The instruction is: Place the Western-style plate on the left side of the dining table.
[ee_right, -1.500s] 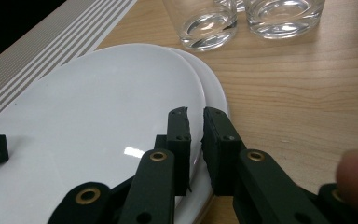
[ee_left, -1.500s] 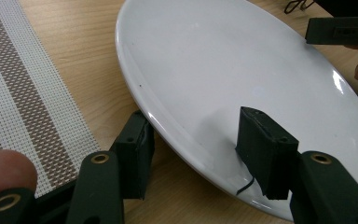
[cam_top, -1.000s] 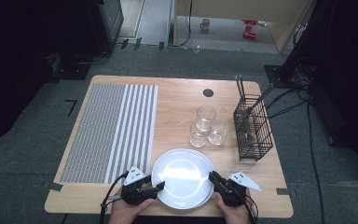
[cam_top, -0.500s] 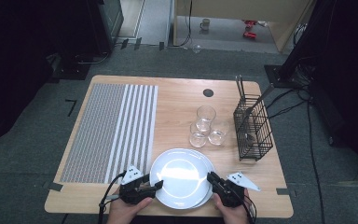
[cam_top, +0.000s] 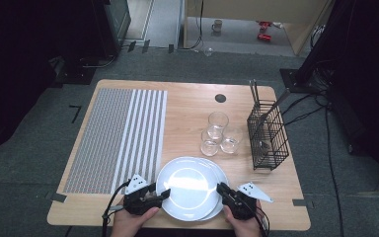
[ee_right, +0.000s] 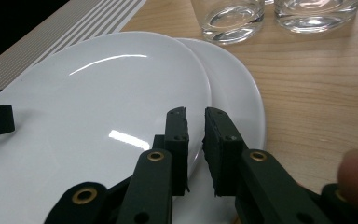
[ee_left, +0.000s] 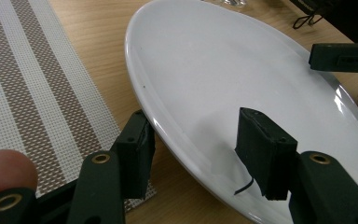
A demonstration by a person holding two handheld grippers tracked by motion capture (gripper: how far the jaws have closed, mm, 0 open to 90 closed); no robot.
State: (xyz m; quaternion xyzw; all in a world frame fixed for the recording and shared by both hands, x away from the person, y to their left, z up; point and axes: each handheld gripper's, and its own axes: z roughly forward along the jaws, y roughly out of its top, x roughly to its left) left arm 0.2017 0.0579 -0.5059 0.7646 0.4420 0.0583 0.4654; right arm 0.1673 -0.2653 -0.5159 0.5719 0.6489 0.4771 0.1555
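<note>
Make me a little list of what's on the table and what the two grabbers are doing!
plates: two white ones stacked, top plate shifted left over the lower plate
left gripper: jaws apart, straddling the top plate's rim
right gripper: jaws nearly together, at the top plate's rim
glasses: three, behind the plates
basket: black wire, right side
mat: striped, left side

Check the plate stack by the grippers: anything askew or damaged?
The top plate sits off-centre on the lower plate, leaving a crescent of the lower one showing on one side. The left gripper straddles the top plate's rim; the right gripper is nearly shut at the opposite rim. No chips or spills visible.
</note>
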